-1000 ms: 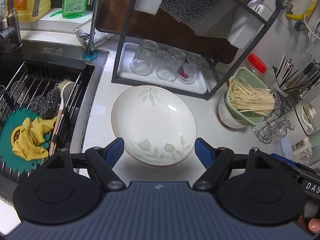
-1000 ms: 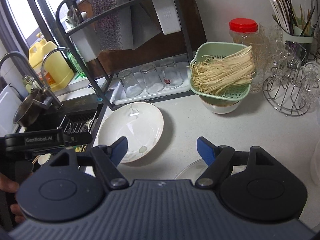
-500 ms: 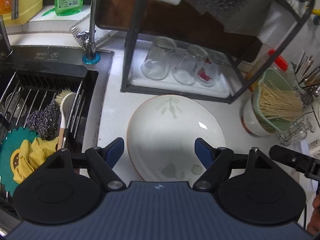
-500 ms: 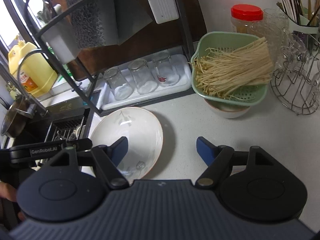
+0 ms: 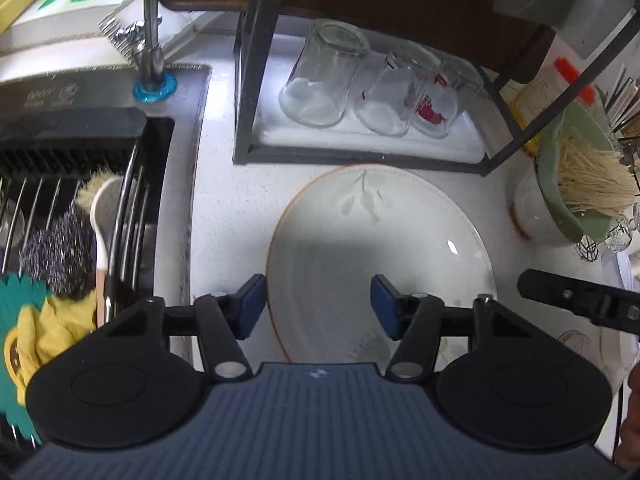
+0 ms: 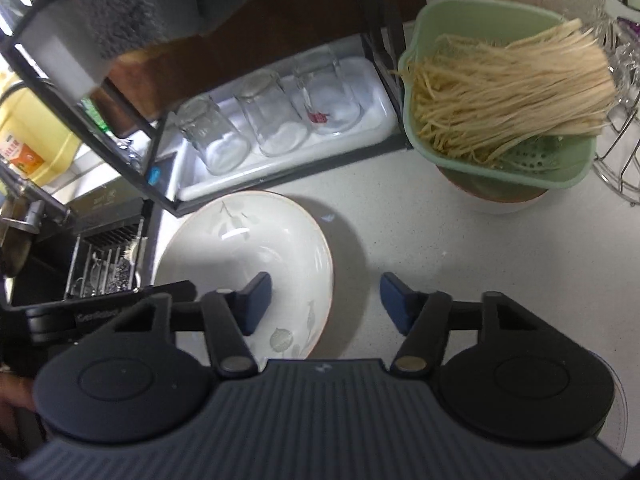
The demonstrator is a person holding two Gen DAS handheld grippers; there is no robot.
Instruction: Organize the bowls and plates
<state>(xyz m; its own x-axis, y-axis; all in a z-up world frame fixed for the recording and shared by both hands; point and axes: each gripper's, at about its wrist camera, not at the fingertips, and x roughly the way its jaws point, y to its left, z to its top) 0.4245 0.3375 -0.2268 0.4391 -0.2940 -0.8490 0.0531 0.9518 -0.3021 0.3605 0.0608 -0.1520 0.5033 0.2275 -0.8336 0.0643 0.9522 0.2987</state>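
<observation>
A white shallow bowl (image 5: 380, 240) with leaf prints and a thin orange rim sits on the white counter in front of the black rack. My left gripper (image 5: 318, 304) straddles its left rim: one blue pad is outside the rim, the other over the inside. Its jaws are closing, and the pads do not press on the rim. In the right wrist view my right gripper (image 6: 325, 300) straddles the right rim of the same bowl (image 6: 248, 240), one pad inside and one over the counter. These jaws are also closing, without visible contact.
The black dish rack (image 5: 244, 92) holds three upturned glasses (image 5: 320, 80) on a white tray just behind the bowl. A green colander (image 6: 500, 92) of pale strands stands to the right. The sink (image 5: 80, 184) with a brush and scourer lies to the left. A clear plate edge (image 5: 618, 344) is at the right.
Both grippers have come forward and down onto the bowl, which now fills more of each view. Both pairs of jaws have narrowed around opposite rims.
</observation>
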